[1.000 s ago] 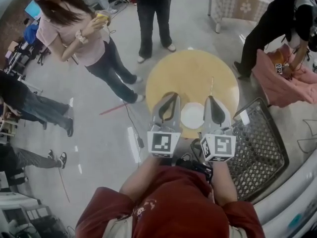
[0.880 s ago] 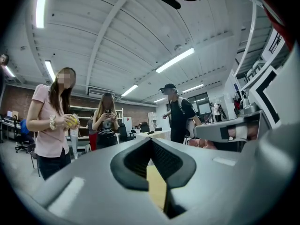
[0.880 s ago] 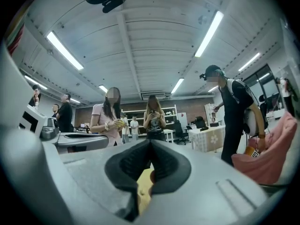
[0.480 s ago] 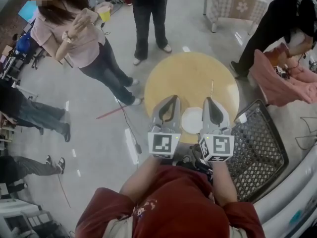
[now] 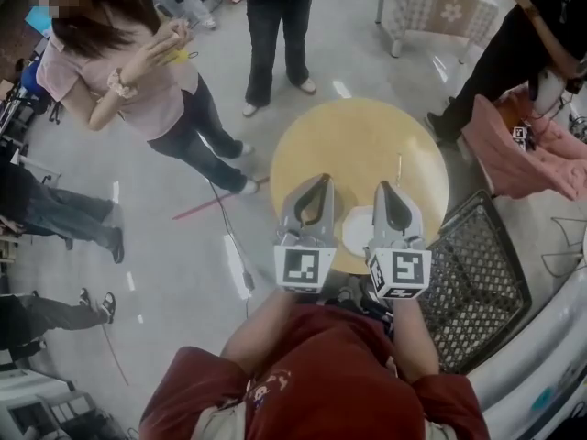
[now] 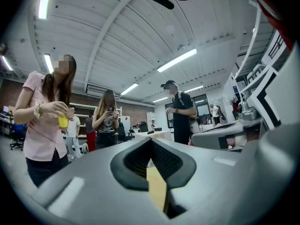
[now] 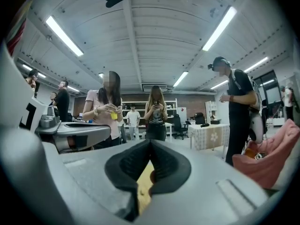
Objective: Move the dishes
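the left gripper [image 5: 320, 180] and right gripper [image 5: 386, 187] hover closed and empty either side of the white plate [image 5: 357, 230] at the six o'clock edge of the round desk [image 5: 358, 140], so descending without opening could shove it off toward the wire basket [image 5: 477, 282] at four o'clock.

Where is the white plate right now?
In the head view the white plate lies on the round wooden table, at its near edge, between the left gripper and the right gripper, left of the wire basket.

round pale-wood tabletop [image 5: 358, 145]; black wire-mesh basket [image 5: 481, 282] just beside it; pink fabric heap [image 5: 527, 159]; thin red rod [image 5: 206, 205] on grey floor [image 5: 174, 273].
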Available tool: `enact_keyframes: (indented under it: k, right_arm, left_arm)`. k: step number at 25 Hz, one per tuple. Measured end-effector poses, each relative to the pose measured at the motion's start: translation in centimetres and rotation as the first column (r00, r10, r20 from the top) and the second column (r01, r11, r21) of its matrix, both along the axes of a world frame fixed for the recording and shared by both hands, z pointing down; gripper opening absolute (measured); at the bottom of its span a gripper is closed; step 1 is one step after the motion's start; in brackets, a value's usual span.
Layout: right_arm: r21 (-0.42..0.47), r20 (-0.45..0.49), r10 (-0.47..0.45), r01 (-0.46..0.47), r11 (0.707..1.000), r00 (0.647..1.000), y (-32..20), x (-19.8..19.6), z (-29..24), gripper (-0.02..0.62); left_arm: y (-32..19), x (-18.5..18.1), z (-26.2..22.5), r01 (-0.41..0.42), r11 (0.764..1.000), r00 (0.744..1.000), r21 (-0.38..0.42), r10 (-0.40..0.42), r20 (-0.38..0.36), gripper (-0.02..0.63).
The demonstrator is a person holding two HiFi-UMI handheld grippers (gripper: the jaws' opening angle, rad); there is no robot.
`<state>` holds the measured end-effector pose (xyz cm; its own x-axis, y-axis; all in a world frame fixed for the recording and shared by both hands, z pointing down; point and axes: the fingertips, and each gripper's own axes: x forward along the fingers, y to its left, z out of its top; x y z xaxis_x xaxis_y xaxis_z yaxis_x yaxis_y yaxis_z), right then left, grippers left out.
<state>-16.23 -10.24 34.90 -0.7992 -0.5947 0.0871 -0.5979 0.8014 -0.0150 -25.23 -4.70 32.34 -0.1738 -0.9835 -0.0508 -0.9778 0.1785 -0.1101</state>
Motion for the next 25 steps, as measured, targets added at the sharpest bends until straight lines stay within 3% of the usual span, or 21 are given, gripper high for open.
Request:
enact_keyframes:
  k: [17, 25]
  right_arm:
    - [-0.128, -0.147, -0.048, 0.029, 0.991, 0.988, -0.9, -3.2, 6.3, 0.003]
    - [-0.229, -0.226, -0.085, 0.032, 0.973, 0.97, -0.2, -4.3, 10.4, 0.058]
  left_arm:
    - [-0.8, -2.3, 0.6, 0.02, 1.0, 1.0, -0.015, -0.02, 0.014, 0.006]
    - [-0.3, -3.1, 0.9, 0.016, 1.0, 0.997, -0.023, -0.015, 0.072, 0.006]
